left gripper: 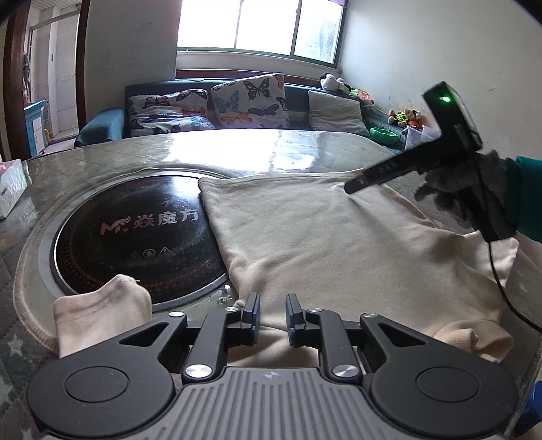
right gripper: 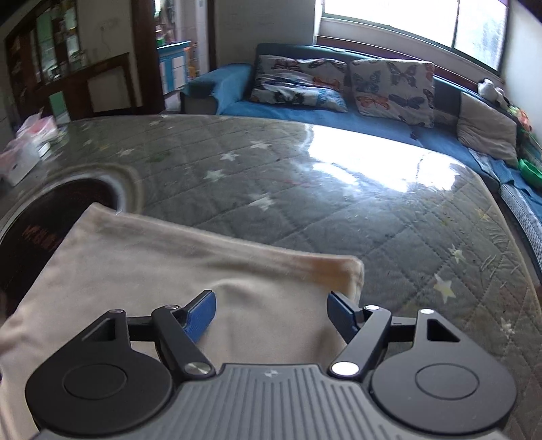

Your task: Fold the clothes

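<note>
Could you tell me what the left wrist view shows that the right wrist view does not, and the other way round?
Only the left wrist view shows the right gripper from outside, held in a gloved hand, plus the garment's cuff and the cooktop's printed logo. Only the right wrist view shows the brownish stain at the garment's far corner and the dark cabinet. Both show the cream garment on the quilted table, the butterfly cushions and the window.

Home living rm: sofa (right gripper: pixel 305 111) w/ butterfly cushions (left gripper: pixel 249 100), plush toys (left gripper: pixel 404 116), quilted table (right gripper: pixel 305 189) w/ built-in induction hob (left gripper: pixel 135 233).
</note>
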Demonstrator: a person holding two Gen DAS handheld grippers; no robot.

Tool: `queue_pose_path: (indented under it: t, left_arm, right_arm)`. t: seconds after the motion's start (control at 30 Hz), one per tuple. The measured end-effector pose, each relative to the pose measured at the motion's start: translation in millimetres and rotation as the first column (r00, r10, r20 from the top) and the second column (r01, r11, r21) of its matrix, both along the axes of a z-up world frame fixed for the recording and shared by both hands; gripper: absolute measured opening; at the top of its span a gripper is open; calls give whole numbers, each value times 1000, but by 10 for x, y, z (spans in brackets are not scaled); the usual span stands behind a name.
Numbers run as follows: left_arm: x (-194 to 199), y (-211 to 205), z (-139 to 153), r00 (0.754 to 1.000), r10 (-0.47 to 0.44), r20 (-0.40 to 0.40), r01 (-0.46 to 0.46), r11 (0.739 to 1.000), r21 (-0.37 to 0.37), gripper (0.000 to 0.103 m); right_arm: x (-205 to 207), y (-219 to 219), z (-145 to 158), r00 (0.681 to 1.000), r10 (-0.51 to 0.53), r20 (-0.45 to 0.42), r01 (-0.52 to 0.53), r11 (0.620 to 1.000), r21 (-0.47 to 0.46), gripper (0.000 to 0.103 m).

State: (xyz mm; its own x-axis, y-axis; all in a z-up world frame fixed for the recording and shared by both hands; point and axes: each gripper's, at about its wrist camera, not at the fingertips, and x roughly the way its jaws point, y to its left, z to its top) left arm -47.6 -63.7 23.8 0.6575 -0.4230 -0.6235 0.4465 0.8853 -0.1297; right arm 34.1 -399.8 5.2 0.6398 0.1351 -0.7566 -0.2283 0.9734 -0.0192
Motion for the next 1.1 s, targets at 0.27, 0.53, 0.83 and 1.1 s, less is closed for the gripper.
queue_pose_path:
  t: [0.27, 0.53, 0.83, 1.1]
  left_arm:
    - [16, 5, 12, 1000, 17, 4, -17, 1000, 8, 24]
    - [-131, 315, 154, 989, 134, 58, -135, 991, 20, 37]
    - [-153, 672, 132, 960, 273, 70, -278, 958, 70, 52]
    - [-16, 569, 45, 958, 278, 74, -285, 950, 124, 55]
  right_arm:
    - [-594, 270, 101, 989, 145, -2, -145, 989, -26, 75]
    - [-1305, 677, 61, 941, 338, -16, -338, 936, -100, 76]
    - [-1863, 1059, 60, 868, 497, 2, -491, 858, -152, 80]
    - [-1947, 1181, 49, 846, 533, 8, -526, 837, -149, 80]
